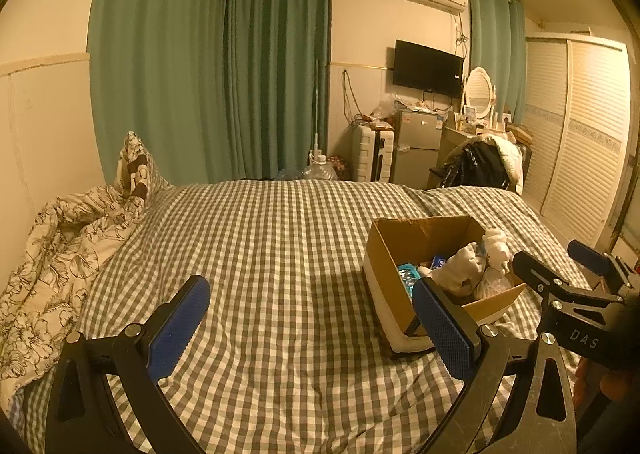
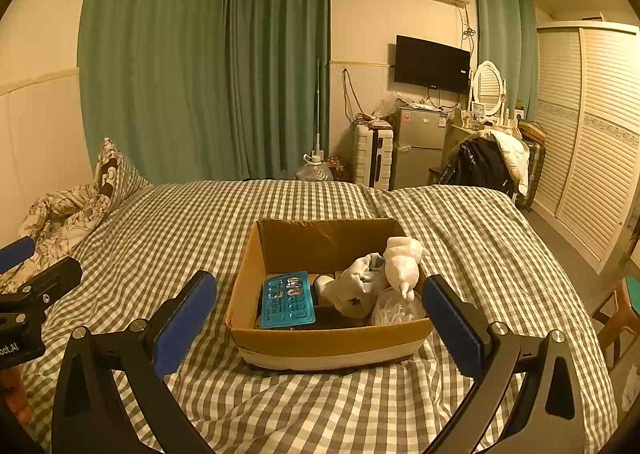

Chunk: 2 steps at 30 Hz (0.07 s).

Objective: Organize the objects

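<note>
Right wrist view shows the right gripper (image 2: 320, 318) spread wide before the cardboard box (image 2: 332, 338) on the checked bedspread (image 2: 200, 214), while the left gripper (image 1: 312, 330) gapes wide, empty

My left gripper (image 1: 310, 328) is level, its two blue-padded fingers (image 1: 178, 328) spread wide apart with nothing between them. My right gripper (image 2: 320, 324) is in the same state: pads (image 2: 454, 324) far apart, gripping nothing. The two grippers sit side by side, the left one's fingertips showing at the left edge of the right wrist view, and the right one's at the right edge of the left wrist view. My hands are barely visible at the frame edges.
</note>
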### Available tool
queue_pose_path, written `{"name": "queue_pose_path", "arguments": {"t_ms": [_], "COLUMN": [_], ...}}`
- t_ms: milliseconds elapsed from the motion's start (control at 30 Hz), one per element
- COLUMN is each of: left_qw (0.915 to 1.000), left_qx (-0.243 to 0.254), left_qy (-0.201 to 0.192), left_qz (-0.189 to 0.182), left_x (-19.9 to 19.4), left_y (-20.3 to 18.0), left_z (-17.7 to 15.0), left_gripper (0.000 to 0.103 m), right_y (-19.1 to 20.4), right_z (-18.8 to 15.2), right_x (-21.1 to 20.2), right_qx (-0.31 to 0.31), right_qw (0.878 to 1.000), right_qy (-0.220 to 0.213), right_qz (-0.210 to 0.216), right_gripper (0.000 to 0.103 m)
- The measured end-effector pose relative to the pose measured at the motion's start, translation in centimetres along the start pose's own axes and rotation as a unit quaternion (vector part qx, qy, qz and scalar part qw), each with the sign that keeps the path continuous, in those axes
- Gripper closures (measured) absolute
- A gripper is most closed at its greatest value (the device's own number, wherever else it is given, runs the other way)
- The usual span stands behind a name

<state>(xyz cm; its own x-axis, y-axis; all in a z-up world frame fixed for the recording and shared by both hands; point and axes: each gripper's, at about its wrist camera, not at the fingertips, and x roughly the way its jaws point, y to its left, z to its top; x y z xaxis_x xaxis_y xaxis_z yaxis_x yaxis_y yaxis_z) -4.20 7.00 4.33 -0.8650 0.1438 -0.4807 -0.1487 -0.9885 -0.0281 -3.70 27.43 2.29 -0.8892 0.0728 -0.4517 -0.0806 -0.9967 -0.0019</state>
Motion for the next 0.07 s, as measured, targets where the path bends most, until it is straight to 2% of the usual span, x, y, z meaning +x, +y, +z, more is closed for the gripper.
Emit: {"name": "queue_pose_path", "arguments": {"t_ms": [67], "left_qw": [1.0000], "left_qx": [-0.002], "left_qy": [-0.003], "left_qz": [0.002], "left_x": [-0.03], "left_y": [0.09], "left_z": [0.09], "left_gripper": [0.000], "right_y": [-0.05], "right_z": [0.00], "right_x": [-0.02], "right_qx": [0.000], "right_qw": [1.000], "right_qy": [0.000], "right_qz": [0.001], "right_gripper": [0.000]}}
